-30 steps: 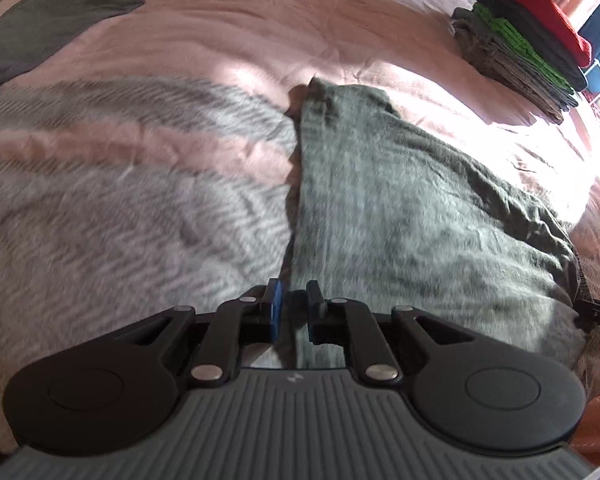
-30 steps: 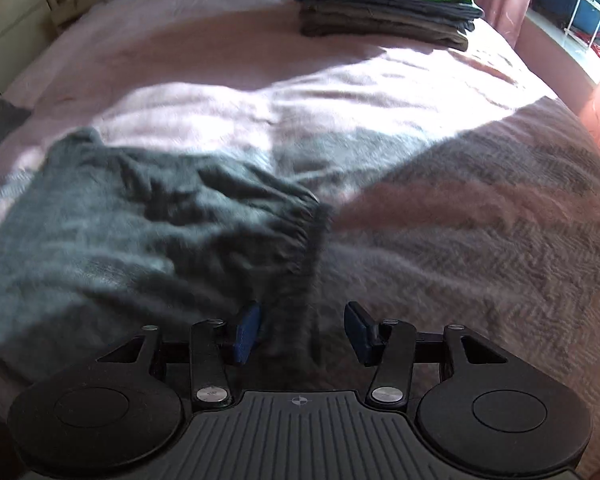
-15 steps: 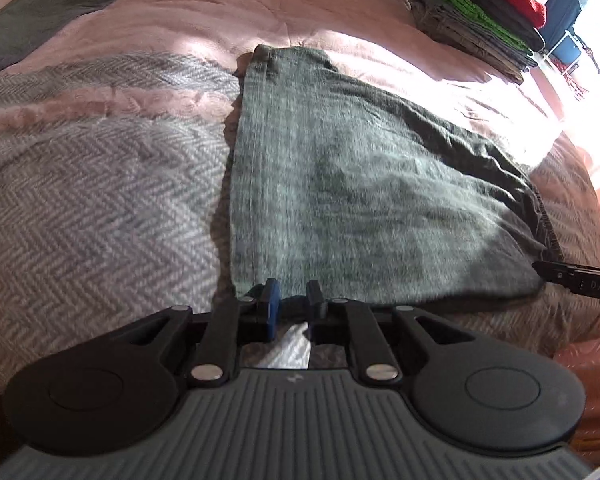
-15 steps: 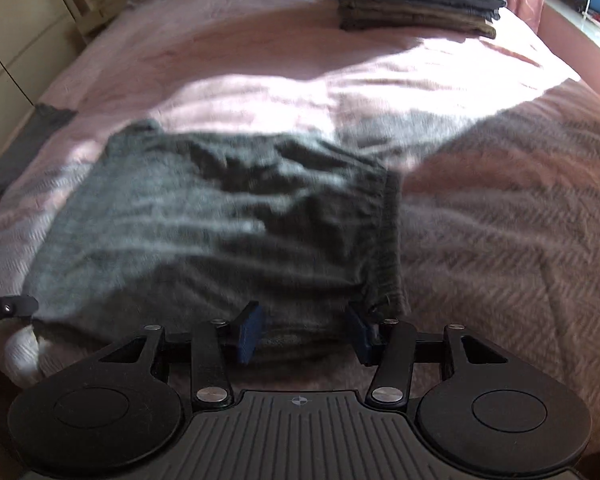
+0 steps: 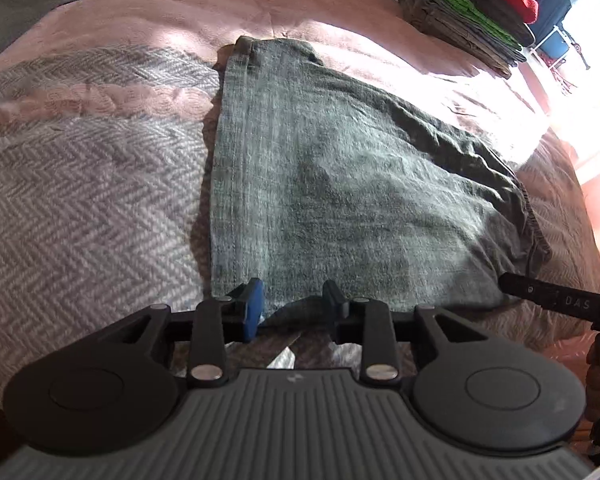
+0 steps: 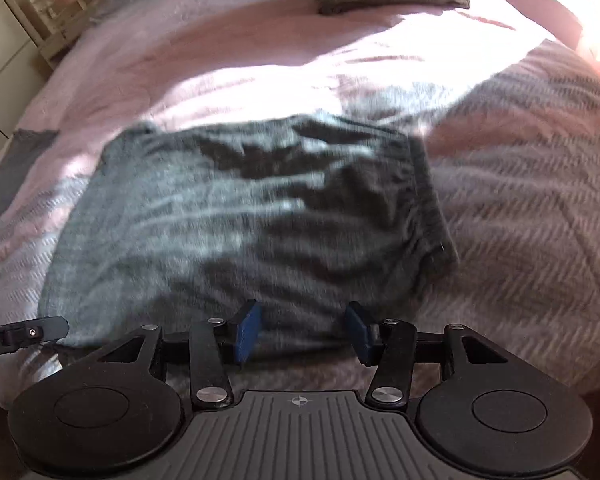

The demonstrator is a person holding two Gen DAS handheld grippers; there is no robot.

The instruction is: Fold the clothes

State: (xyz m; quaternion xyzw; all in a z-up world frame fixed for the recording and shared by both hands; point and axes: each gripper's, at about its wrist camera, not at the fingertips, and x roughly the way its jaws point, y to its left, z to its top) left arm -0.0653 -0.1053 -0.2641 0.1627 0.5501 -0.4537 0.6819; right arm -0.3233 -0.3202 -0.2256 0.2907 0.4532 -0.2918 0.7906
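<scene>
Both my jaws stood released: left gripper (image 5: 290, 304) and right gripper (image 6: 302, 332) at the near hem of the grey garment (image 5: 340, 184), spread on the bed (image 5: 80, 208). Step: laid flat; next, regrip for folding.

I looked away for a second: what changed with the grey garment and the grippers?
The left hand-held gripper opened, letting go of the grey garment, which was pulled toward the bed's near edge and now lies flat. The right hand-held gripper stayed open, and the stack of folded clothes did not change.
</scene>
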